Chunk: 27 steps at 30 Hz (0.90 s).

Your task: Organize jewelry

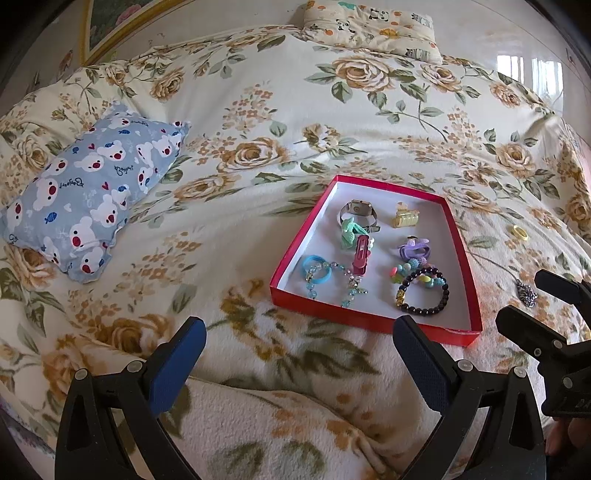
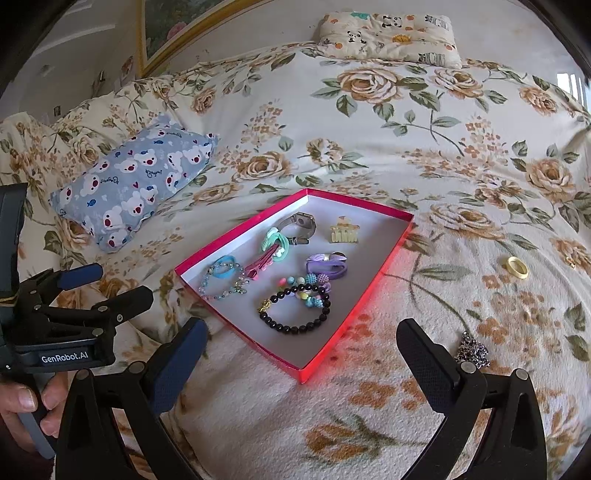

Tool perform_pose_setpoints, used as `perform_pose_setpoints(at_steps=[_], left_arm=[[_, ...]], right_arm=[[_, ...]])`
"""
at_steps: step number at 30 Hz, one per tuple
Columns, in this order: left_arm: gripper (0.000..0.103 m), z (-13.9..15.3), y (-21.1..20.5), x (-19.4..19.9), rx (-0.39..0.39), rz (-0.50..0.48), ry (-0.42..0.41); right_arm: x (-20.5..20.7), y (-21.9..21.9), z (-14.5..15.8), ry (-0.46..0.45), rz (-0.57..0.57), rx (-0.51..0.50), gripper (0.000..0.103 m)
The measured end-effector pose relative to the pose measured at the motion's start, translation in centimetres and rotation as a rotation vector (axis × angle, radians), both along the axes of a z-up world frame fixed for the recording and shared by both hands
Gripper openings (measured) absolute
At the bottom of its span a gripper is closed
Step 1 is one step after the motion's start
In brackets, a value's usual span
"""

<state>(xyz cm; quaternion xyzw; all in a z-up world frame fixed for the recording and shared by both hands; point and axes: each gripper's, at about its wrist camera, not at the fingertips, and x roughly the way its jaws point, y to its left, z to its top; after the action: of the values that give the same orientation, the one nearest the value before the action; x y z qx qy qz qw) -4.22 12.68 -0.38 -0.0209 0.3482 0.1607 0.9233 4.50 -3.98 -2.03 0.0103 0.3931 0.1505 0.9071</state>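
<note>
A red box lid [image 1: 458, 236] [image 2: 369, 291] with a white floor lies on the floral bed. It holds a watch [image 1: 357, 211], a yellow clip [image 1: 405, 218], hair ties, a pink clip [image 1: 360, 254], a blue bead bracelet [image 1: 332, 277] and a black bead bracelet [image 1: 428, 295] [image 2: 295, 314]. A yellow ring [image 1: 520, 232] [image 2: 517, 266] and a silver chain [image 1: 527, 293] [image 2: 472, 350] lie on the blanket right of the box. My left gripper [image 1: 299, 343] is open and empty, short of the box. My right gripper [image 2: 301, 345] is open and empty, near the box's front corner.
A blue bear-print pillow [image 1: 88, 192] [image 2: 136, 181] lies to the left. A panda-print pillow [image 1: 373, 29] [image 2: 388, 33] lies at the far edge by the wall. A framed picture [image 2: 173, 26] leans at the back left. The other gripper shows at the frame side in each view.
</note>
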Motion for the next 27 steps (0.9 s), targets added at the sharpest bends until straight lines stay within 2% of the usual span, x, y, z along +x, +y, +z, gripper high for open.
perform_pose_setpoints(at_steps=[27], left_arm=[[0.102, -0.32, -0.24, 0.74, -0.001, -0.027, 0.016]], right_arm=[[0.55, 0.22, -0.03, 0.012, 0.003, 0.009, 0.103]])
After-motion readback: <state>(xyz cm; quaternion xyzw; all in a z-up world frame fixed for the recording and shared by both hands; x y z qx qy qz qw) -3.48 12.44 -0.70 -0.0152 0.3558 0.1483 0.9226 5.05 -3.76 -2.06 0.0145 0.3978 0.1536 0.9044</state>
